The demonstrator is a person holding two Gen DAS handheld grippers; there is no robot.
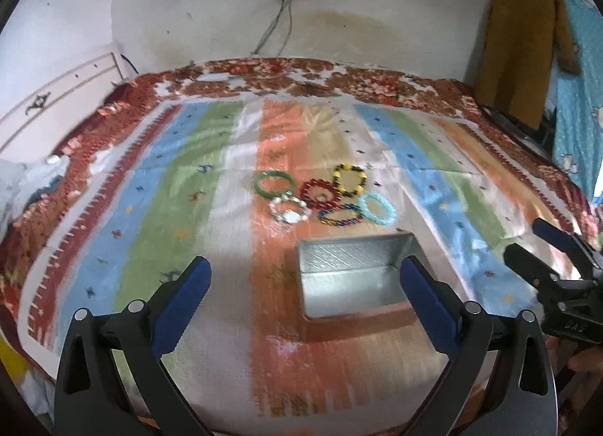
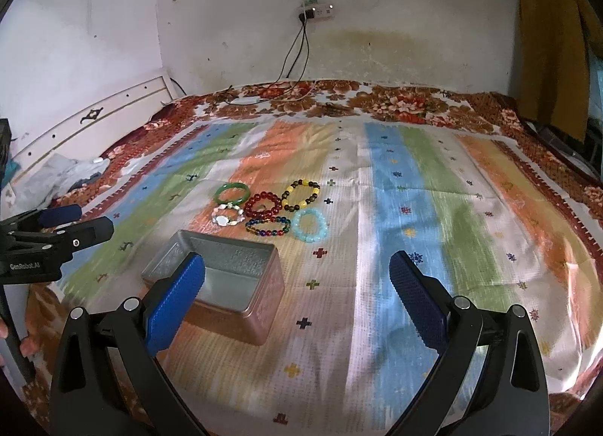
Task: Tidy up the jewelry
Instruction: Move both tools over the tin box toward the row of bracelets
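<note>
Several bracelets lie in a cluster on the striped cloth: a green bangle [image 1: 273, 182] [image 2: 232, 192], a dark red beaded one [image 1: 320, 193] [image 2: 262, 204], a yellow and black one [image 1: 350, 179] [image 2: 302, 194], a white pearl one [image 1: 289, 210] [image 2: 227, 216], a multicolour one [image 1: 340, 214] [image 2: 267, 226] and a light blue one [image 1: 377, 208] [image 2: 310, 226]. An open, empty metal tin [image 1: 354, 277] [image 2: 222, 277] sits in front of them. My left gripper [image 1: 305, 277] [image 2: 77, 223] is open above the cloth near the tin. My right gripper [image 2: 297, 277] [image 1: 527, 243] is open to the tin's right.
The striped cloth [image 2: 414, 209] covers a bed with a floral sheet [image 2: 377, 100]. A white headboard [image 2: 94, 119] stands at left, with crumpled clothes [image 2: 71, 175] by it. Cables [image 2: 294, 55] hang from a wall socket. Hanging clothes [image 1: 527, 40] are at right.
</note>
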